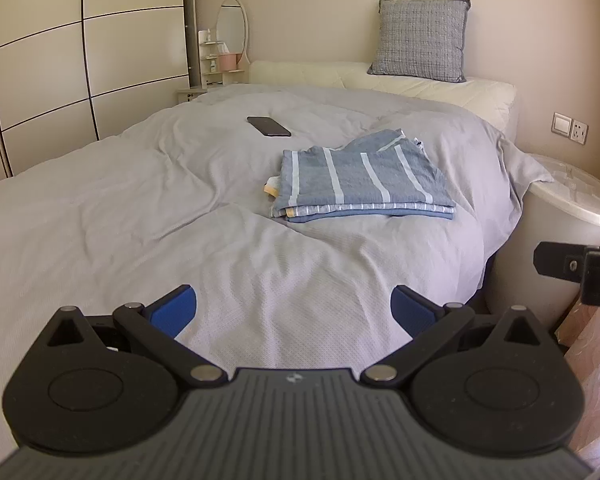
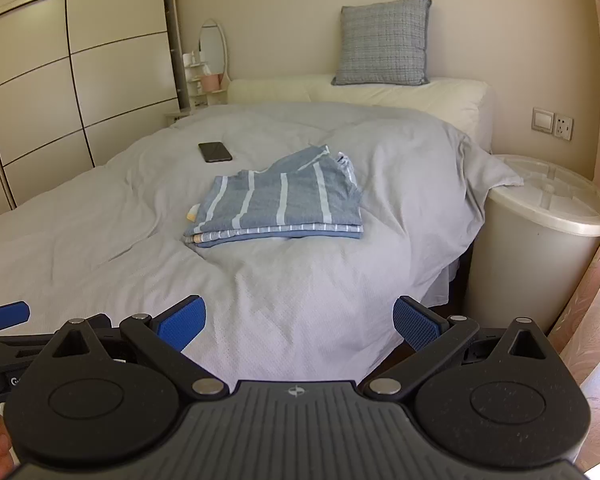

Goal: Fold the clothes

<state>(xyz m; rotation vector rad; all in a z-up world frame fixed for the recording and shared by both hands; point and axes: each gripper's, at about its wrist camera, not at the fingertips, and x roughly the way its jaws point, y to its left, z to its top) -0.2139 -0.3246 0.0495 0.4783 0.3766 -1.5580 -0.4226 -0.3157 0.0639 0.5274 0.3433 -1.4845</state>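
Note:
A blue garment with white stripes [image 1: 364,178] [image 2: 280,204] lies folded in a flat stack on the grey duvet [image 1: 140,208] [image 2: 100,220], right of the bed's middle. Its far corner is rumpled and a yellow edge shows at its left. My left gripper [image 1: 294,312] hovers open over the near end of the bed, well short of the stack, with nothing between its blue pads. My right gripper [image 2: 300,322] is open too, empty, at the bed's near right corner. Part of the right gripper [image 1: 580,270] shows at the right edge of the left wrist view.
A black phone [image 1: 269,126] [image 2: 215,152] lies on the duvet beyond the stack. A grey cushion [image 1: 420,40] leans on the wall above a cream pillow [image 1: 440,88]. A round white bin [image 2: 540,232] stands right of the bed. Wardrobe doors [image 1: 60,80] are at left.

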